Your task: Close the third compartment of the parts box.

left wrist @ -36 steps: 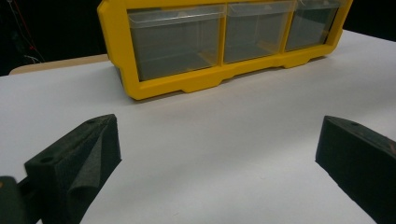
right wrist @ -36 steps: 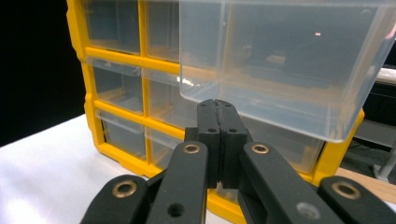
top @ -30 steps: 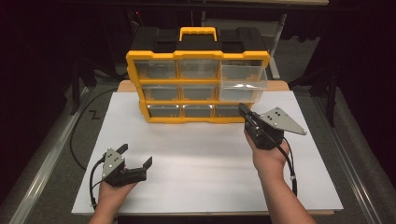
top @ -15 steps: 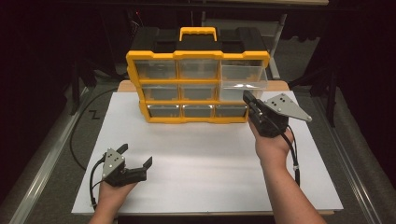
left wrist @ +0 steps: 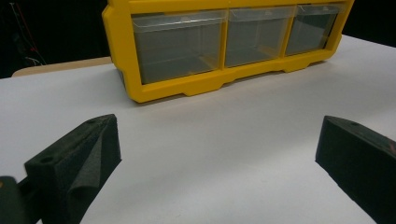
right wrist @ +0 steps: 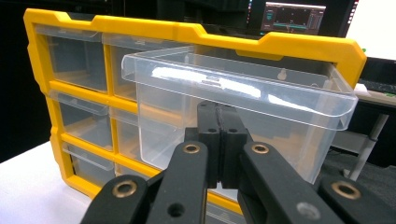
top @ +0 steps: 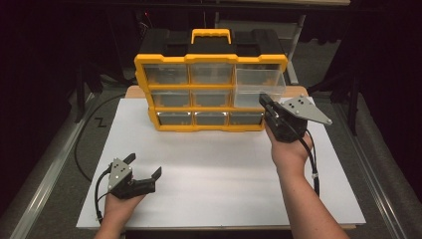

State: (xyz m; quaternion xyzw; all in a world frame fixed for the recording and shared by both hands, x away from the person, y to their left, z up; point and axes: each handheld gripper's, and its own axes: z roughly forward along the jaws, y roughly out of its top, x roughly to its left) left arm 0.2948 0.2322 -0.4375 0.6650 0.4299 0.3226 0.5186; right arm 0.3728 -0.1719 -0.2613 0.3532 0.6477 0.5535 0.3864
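Pushing a clear drawer back into the yellow organizer.

At lower left of the high view the left claw [top: 144, 172] rests on the white desk [top: 219, 164], jaws spread wide and empty. At center right the right claw [top: 267, 105], jaws pressed together on nothing, meets the front of the pulled-out drawer [top: 259, 85] in the organizer [top: 211, 92]; the drawer juts well out, so closing looks barely begun, most travel remaining.

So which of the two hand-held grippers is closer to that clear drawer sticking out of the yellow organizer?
The right. The right gripper has its shut fingers up against the pulled-out drawer front. The left gripper rests open on the white table, well short of the organizer.
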